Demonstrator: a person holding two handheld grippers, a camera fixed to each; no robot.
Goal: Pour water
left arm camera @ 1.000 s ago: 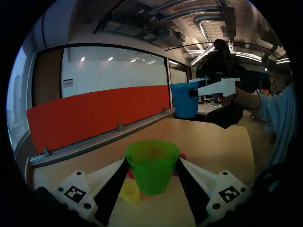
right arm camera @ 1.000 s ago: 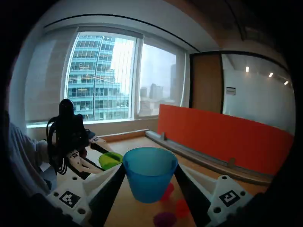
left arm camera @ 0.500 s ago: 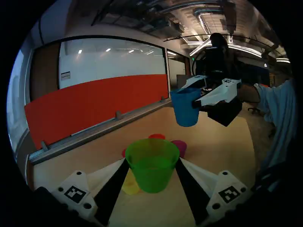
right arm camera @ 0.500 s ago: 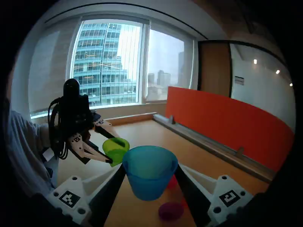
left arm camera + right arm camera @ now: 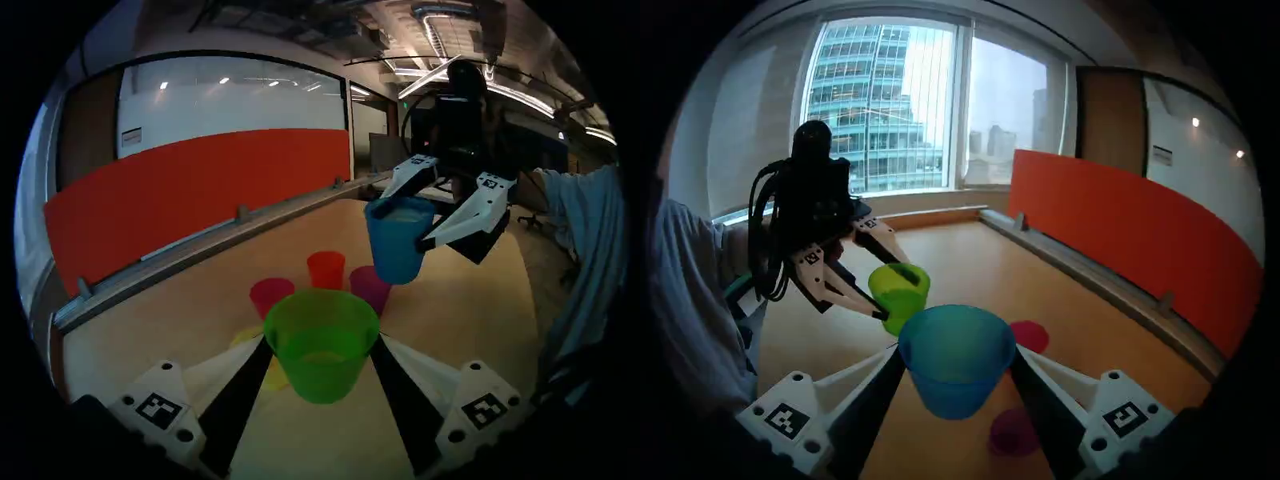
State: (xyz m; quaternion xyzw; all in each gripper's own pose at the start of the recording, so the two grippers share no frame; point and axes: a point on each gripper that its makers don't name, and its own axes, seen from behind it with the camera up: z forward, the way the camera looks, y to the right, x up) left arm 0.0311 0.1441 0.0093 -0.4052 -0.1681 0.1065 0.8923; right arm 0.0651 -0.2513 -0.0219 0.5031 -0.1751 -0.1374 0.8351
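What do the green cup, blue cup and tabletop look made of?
Green cup: probably translucent plastic, light glows through its wall. Blue cup: likely the same plastic, smooth, slightly see-through. Table: pale wood-look, satin; veneer or laminate, cannot tell.

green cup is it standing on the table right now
No, the green cup is clamped between the left gripper's fingers and held up off the table.

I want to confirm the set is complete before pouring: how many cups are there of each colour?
green cup: 1
blue cup: 1
orange-red cup: 1
dark red cup: 1
purple cup: 1
yellow cup: 1, mostly hidden
Total: 6
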